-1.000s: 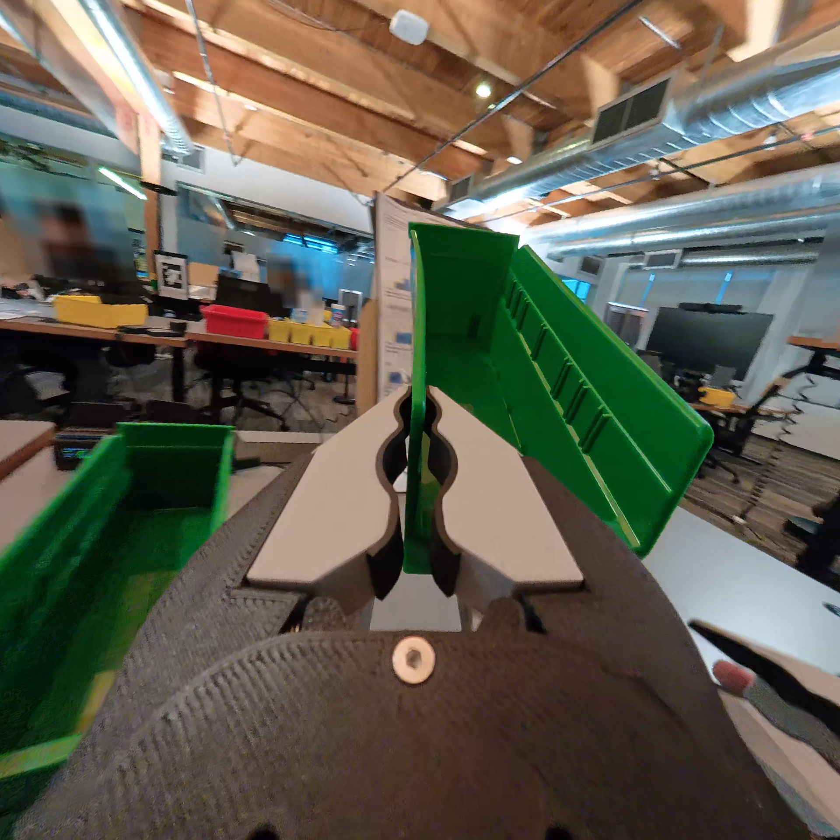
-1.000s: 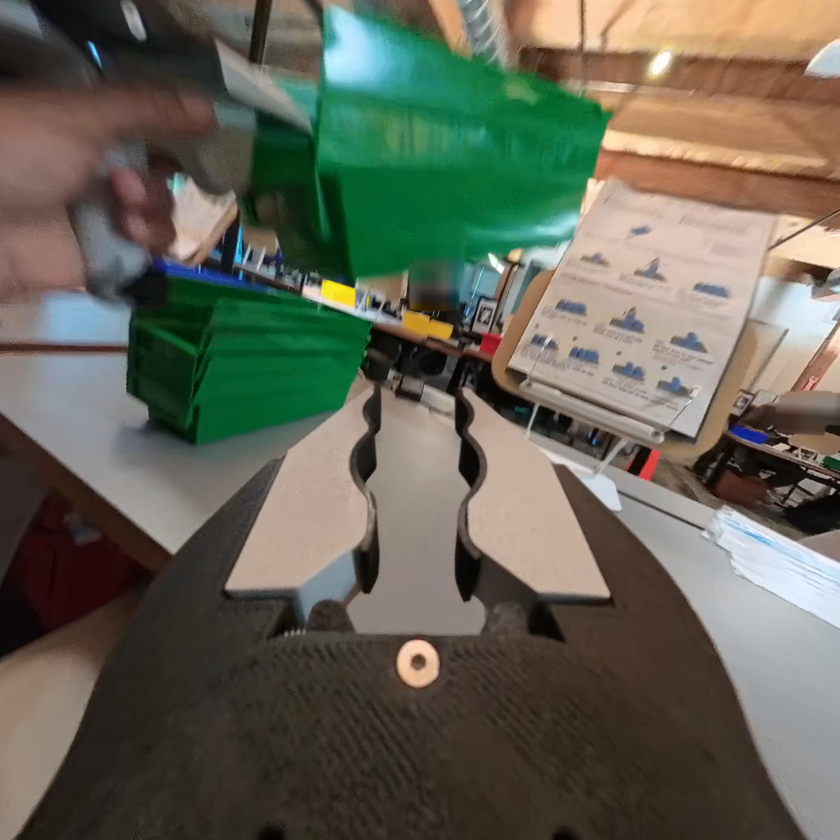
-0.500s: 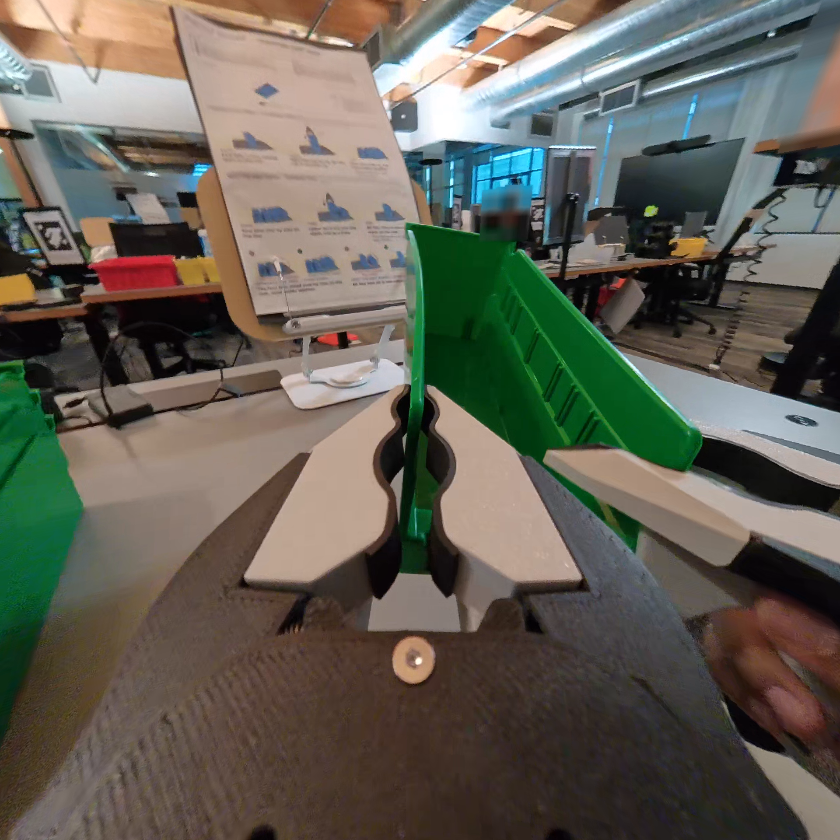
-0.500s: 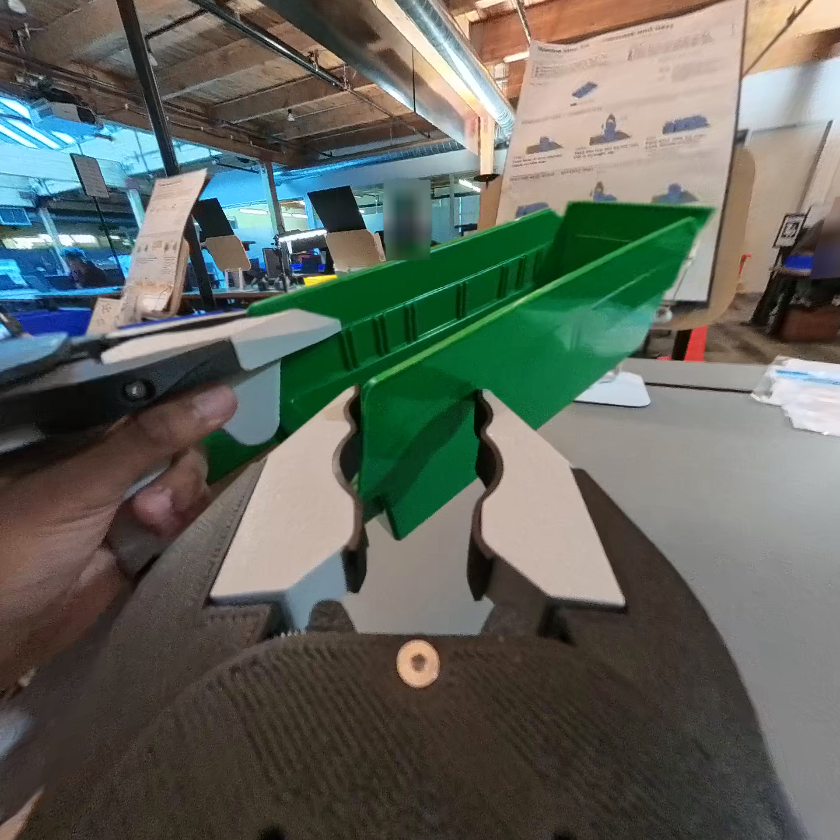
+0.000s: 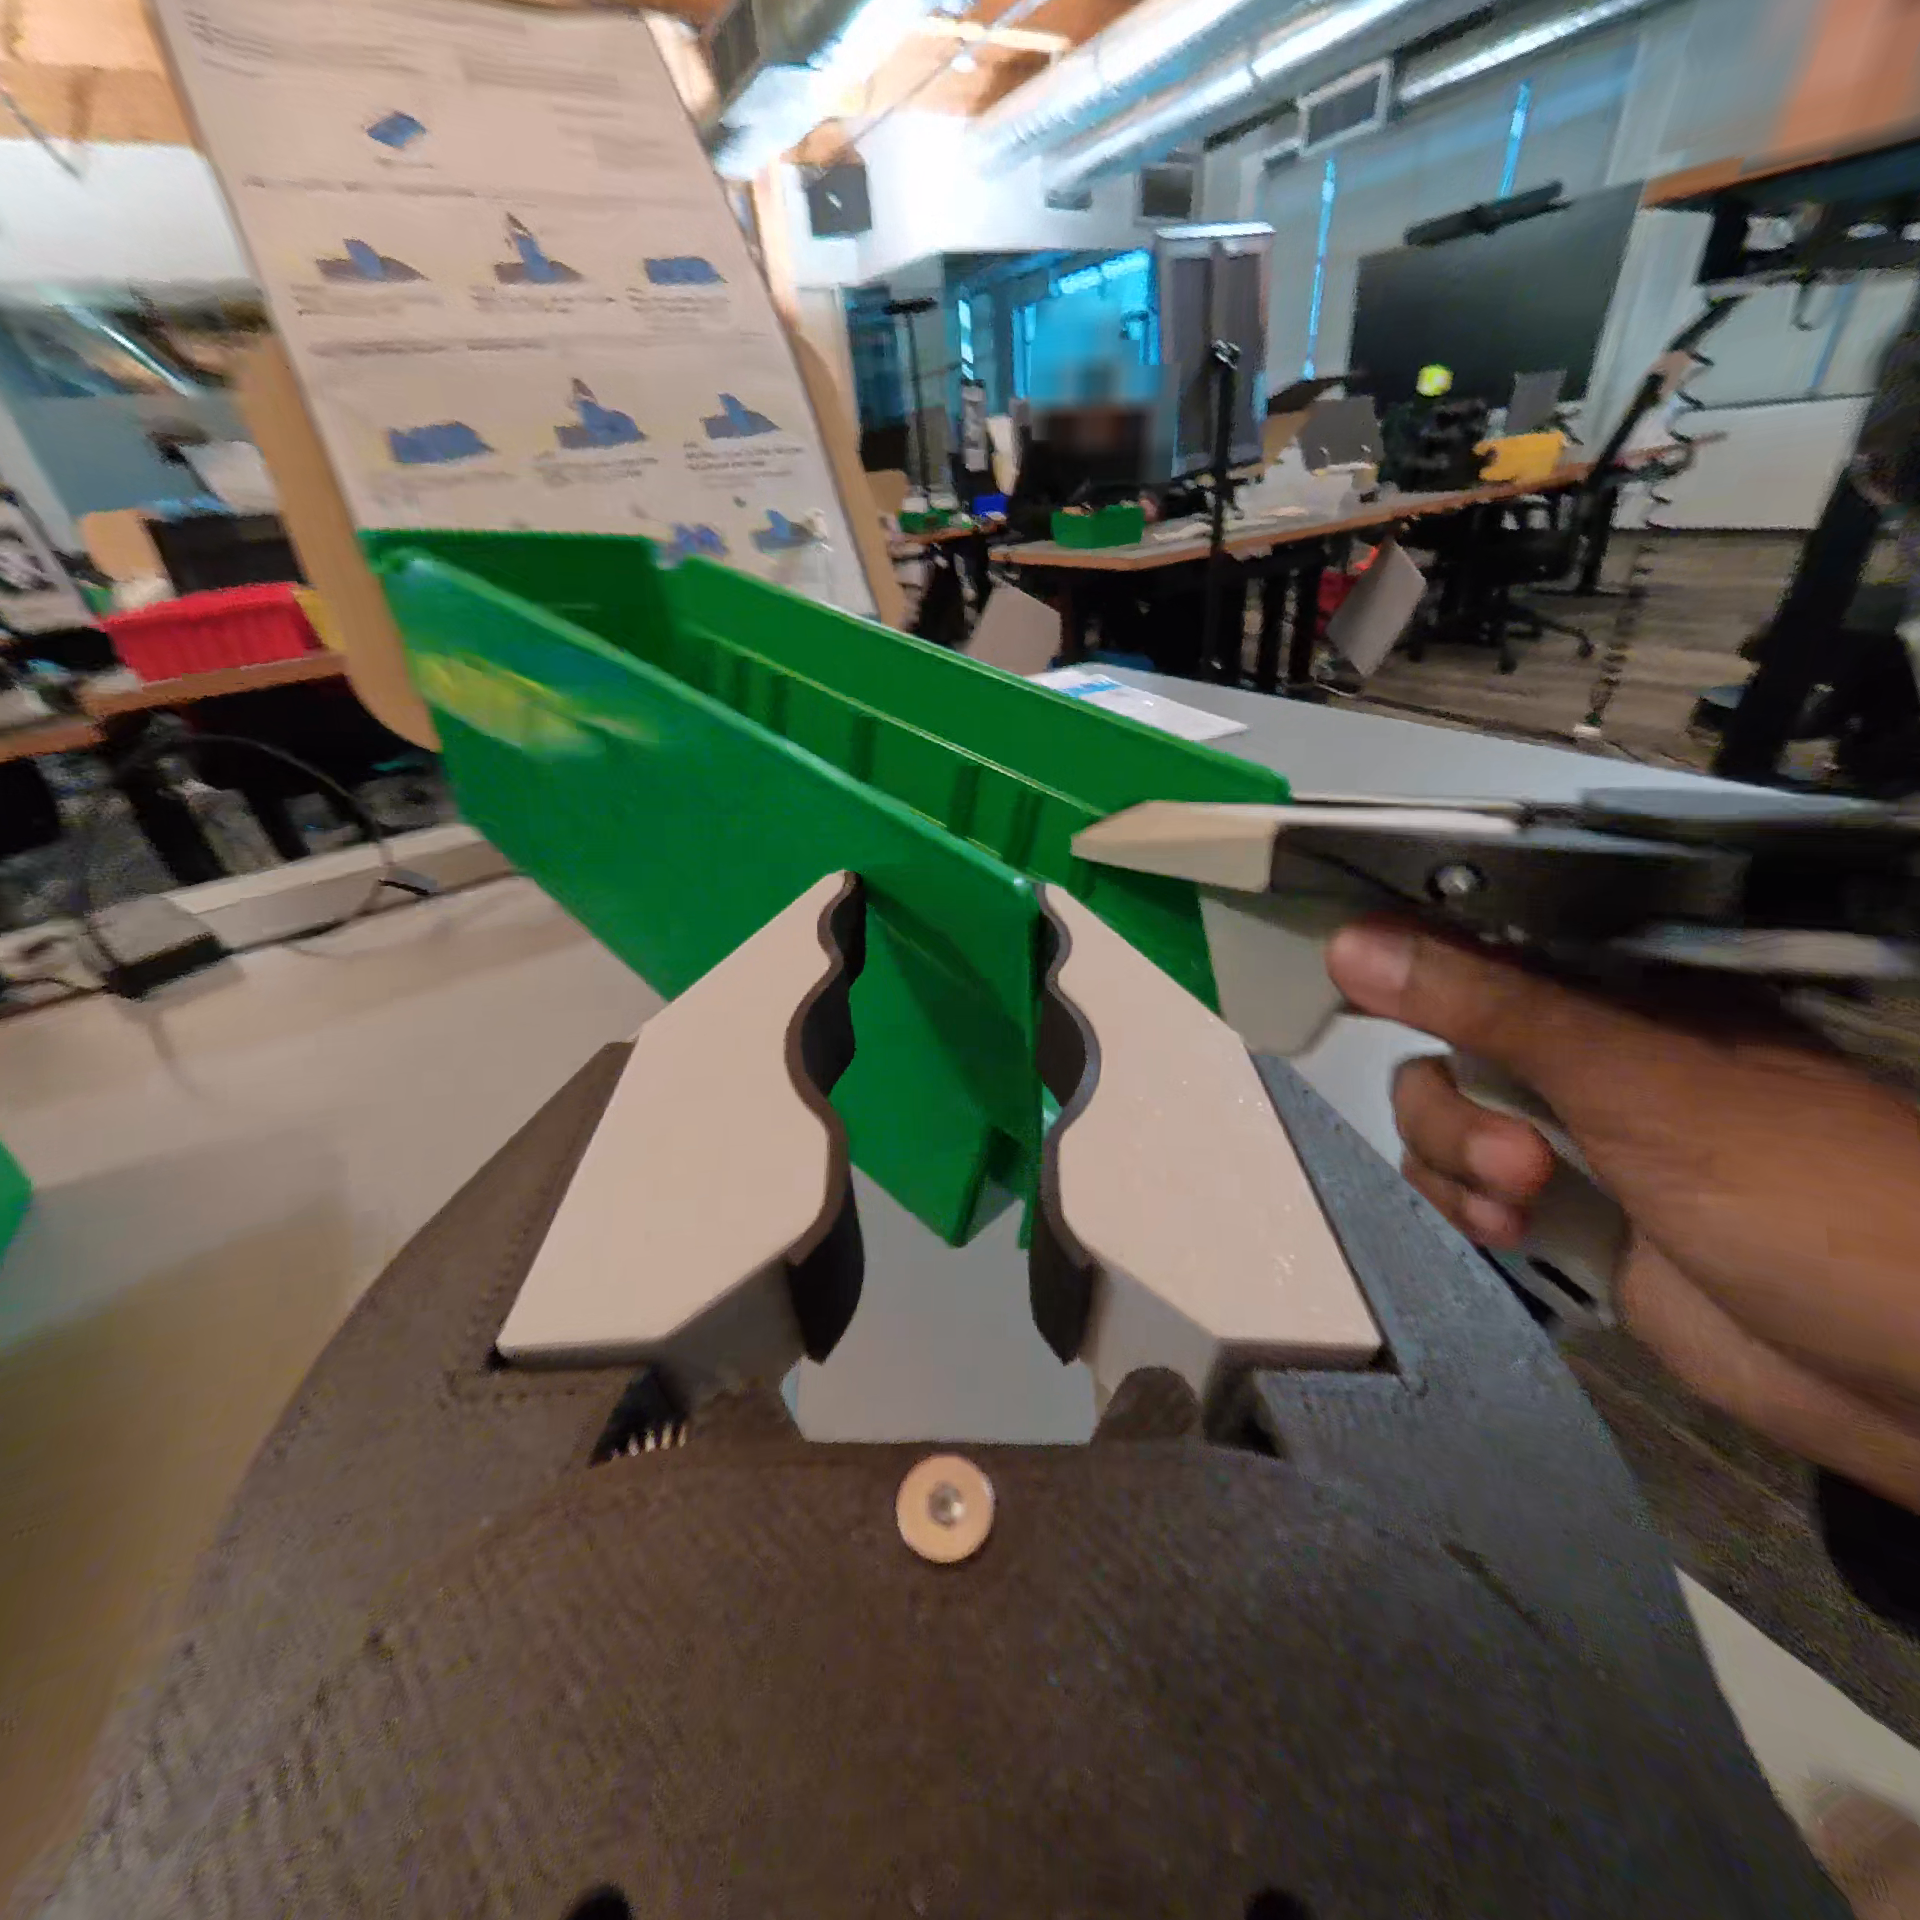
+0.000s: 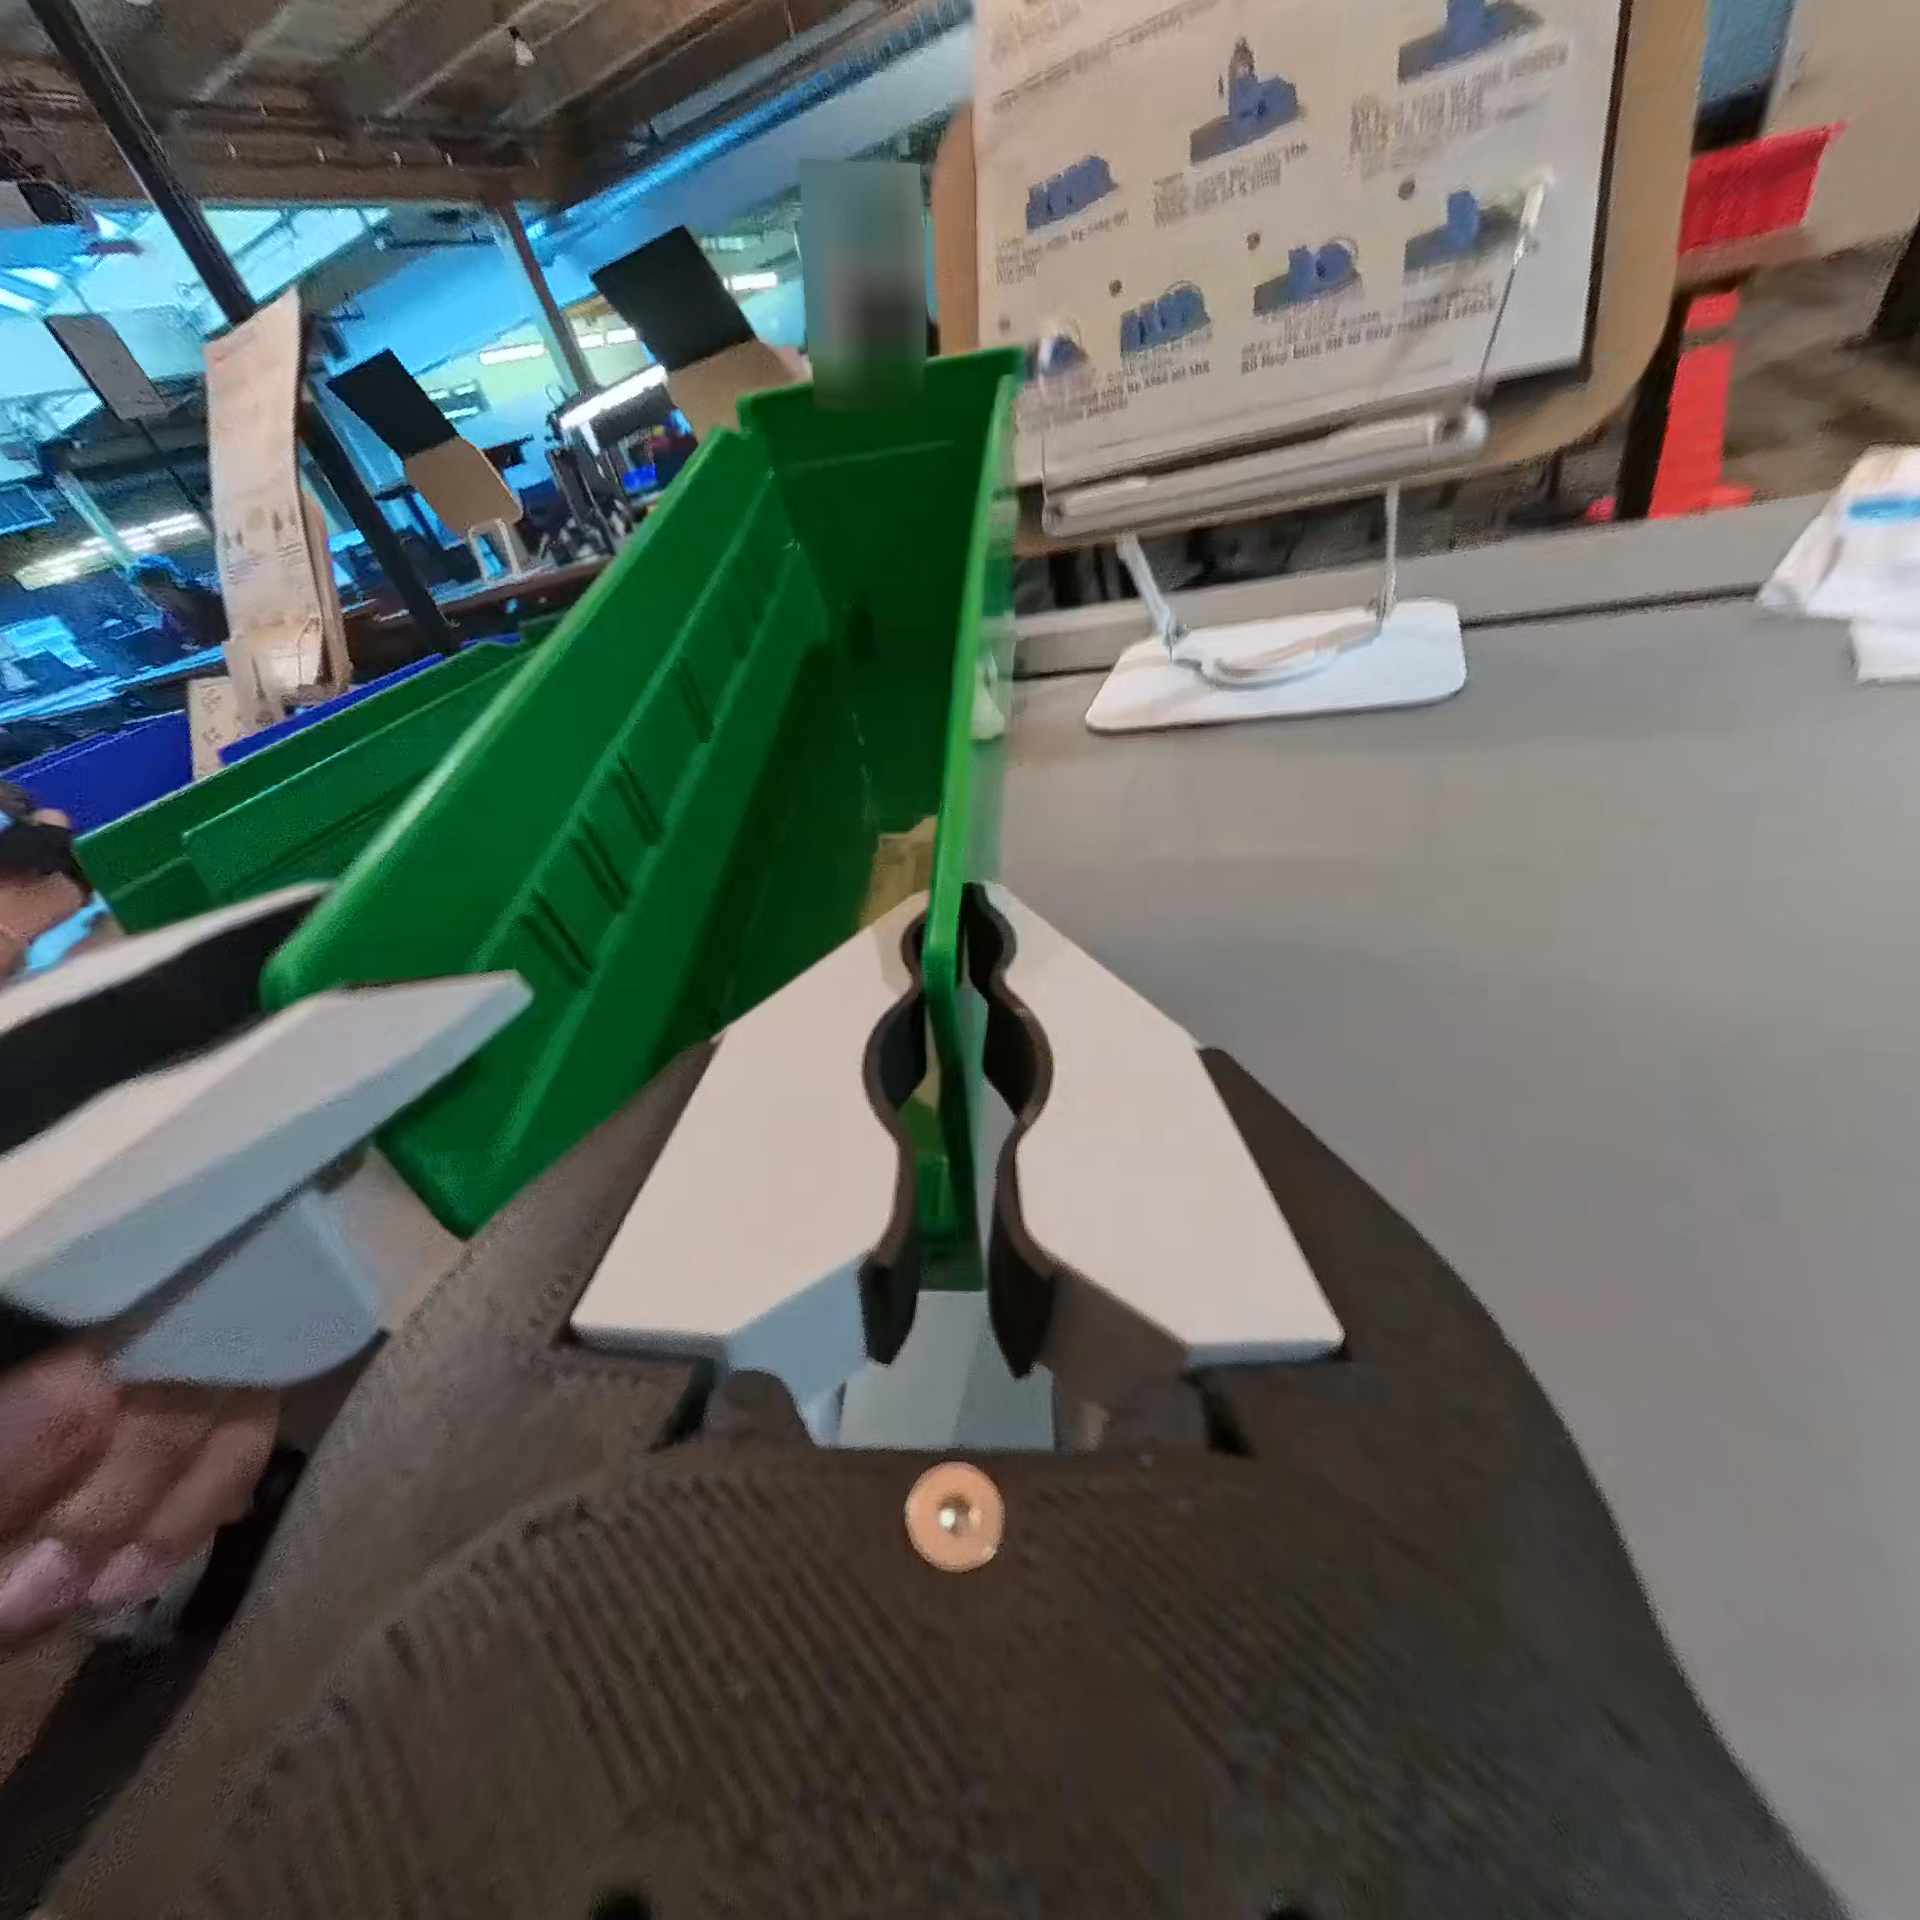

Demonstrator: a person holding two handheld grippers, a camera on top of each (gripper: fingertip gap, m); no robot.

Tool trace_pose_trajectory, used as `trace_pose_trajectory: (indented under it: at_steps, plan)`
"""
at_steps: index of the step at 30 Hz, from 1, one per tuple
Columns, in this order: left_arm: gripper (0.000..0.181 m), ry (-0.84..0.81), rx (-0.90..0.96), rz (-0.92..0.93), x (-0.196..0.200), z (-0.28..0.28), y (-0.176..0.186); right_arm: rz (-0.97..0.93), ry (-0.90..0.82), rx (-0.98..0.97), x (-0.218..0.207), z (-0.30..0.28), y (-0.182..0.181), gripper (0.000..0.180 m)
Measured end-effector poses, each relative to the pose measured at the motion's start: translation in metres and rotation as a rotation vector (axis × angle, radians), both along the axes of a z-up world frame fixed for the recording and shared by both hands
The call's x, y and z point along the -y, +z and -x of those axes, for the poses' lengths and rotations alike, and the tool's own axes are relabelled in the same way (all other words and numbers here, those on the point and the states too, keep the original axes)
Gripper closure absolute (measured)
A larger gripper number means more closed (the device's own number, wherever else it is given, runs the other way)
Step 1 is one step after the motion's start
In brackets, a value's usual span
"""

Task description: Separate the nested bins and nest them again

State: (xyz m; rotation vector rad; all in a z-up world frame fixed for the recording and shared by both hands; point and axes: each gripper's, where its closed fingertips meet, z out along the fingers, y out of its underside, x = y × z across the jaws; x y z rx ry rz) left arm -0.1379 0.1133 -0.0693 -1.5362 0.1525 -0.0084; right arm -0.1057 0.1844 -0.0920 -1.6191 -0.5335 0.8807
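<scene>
One long green bin point(image 5: 675, 810) is held up above the grey table point(image 5: 260, 1039). My left gripper point(image 5: 945, 904) is open, with the near end of the bin's left wall loose between its fingers. My right gripper point(image 6: 951, 914) is shut on the thin edge of the bin's point(image 6: 644, 831) right wall. The right gripper also shows in the left wrist view point(image 5: 1174, 842), coming in from the right in a person's hand point(image 5: 1662, 1195). The left gripper shows at the left of the right wrist view point(image 6: 312, 1039). More green bins point(image 6: 208, 831) stand behind on the left.
An instruction poster on a white stand point(image 6: 1288, 665) is at the far side of the table point(image 6: 1455, 935). White papers point(image 6: 1849, 582) lie at the far right. Blue bins point(image 6: 104, 769) and other desks are in the background.
My right gripper has closed on the bin's right wall. My left gripper, shut on the left wall before, has opened. The bin has swung down towards level.
</scene>
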Motion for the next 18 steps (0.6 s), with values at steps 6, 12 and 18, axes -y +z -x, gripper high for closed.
trace_pose_trajectory:
  at_steps: [6,12,18]
  plan:
    - [0.155,-0.098,0.038,-0.048,0.007,-0.015,0.008,0.115,-0.069,-0.005,-0.048,-0.037,-0.017,0.178]
    - [0.155,-0.100,0.087,-0.002,0.002,-0.005,0.001,0.028,-0.190,0.119,-0.117,-0.104,-0.022,0.178]
    - [0.155,-0.113,0.149,0.064,-0.005,-0.003,-0.014,0.122,-0.337,0.096,-0.159,-0.158,-0.046,0.177]
